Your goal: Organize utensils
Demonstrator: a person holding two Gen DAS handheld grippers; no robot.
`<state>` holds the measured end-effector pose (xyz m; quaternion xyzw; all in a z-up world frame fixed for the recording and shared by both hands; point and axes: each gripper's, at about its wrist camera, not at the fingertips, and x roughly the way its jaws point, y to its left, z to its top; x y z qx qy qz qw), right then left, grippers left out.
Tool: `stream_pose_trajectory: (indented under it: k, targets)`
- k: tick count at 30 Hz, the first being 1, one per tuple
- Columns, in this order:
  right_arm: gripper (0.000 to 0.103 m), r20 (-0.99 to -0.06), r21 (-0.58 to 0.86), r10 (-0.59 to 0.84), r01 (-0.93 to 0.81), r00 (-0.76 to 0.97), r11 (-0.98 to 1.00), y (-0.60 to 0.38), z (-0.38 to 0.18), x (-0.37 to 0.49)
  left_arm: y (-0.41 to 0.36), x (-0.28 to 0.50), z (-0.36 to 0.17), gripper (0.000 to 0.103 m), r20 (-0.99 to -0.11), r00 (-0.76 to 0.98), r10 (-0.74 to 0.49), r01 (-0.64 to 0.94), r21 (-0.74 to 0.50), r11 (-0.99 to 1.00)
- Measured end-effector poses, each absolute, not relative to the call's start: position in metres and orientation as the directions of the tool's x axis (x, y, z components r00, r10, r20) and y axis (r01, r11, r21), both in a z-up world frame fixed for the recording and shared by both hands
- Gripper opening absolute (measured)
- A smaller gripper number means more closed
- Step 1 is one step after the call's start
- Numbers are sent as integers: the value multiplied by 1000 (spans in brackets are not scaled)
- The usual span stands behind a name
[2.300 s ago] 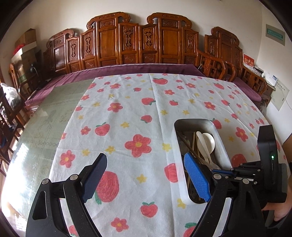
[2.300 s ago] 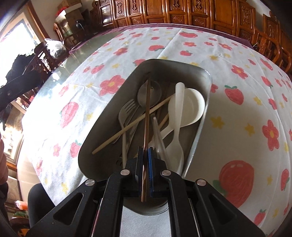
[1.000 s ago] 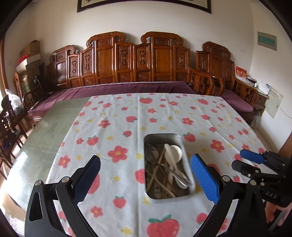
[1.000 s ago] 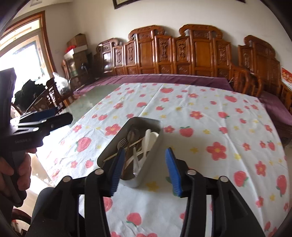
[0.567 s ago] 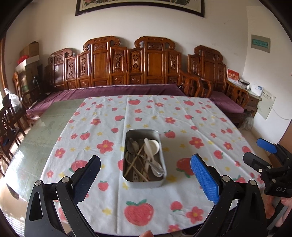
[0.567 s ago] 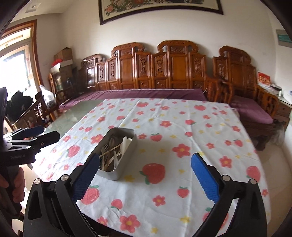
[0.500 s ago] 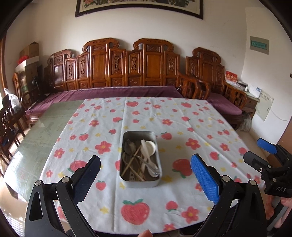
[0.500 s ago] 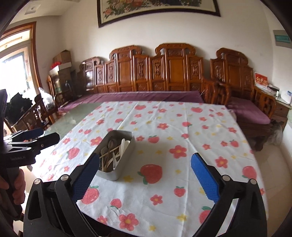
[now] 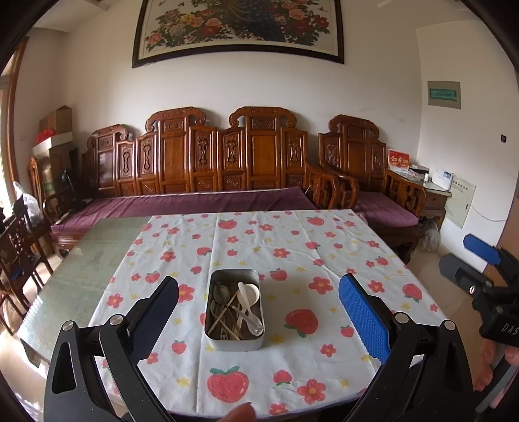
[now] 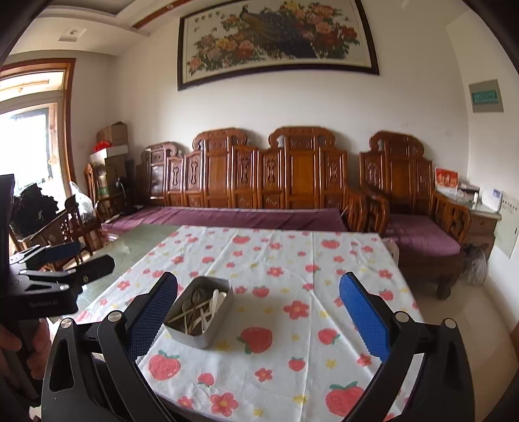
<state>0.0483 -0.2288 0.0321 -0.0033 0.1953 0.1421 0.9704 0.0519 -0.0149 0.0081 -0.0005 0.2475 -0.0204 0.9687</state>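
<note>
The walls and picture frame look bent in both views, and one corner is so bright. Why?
Left wrist view: fisheye bending bows the painting and darkens the corners. Right wrist view: same bending, and daylight through the window washes out the left side; the metal tray stays fairly sharp.

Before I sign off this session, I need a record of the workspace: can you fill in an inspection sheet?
Surface: white tablecloth with red strawberries and flowers, covering most of a glass-topped table.
Job's things: rectangular metal tin on the cloth, holding white plastic spoons, metal spoons and wooden chopsticks in a mixed pile.
Clutter: nothing seen on the cloth outside the tin.
Grippers: left gripper open, empty; right gripper open, empty; neither touches the tin.
Cables: nothing seen on the table.
Surroundings: carved wooden bench with purple cushion, framed peacock painting, cardboard boxes.
</note>
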Motion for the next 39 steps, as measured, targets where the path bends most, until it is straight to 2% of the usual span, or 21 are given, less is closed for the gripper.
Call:
stream_pose_trajectory:
  k: [12,39]
  targets:
    - [101,-355,55,282,-281,892,958,-228,44,40,-15,36,16,95,-444,895,-41,40,-12,999]
    - [101,-355,59,289,-287,889,956,-221,41,38,-16,35,14,95,-439,898,-30,23,-23,999]
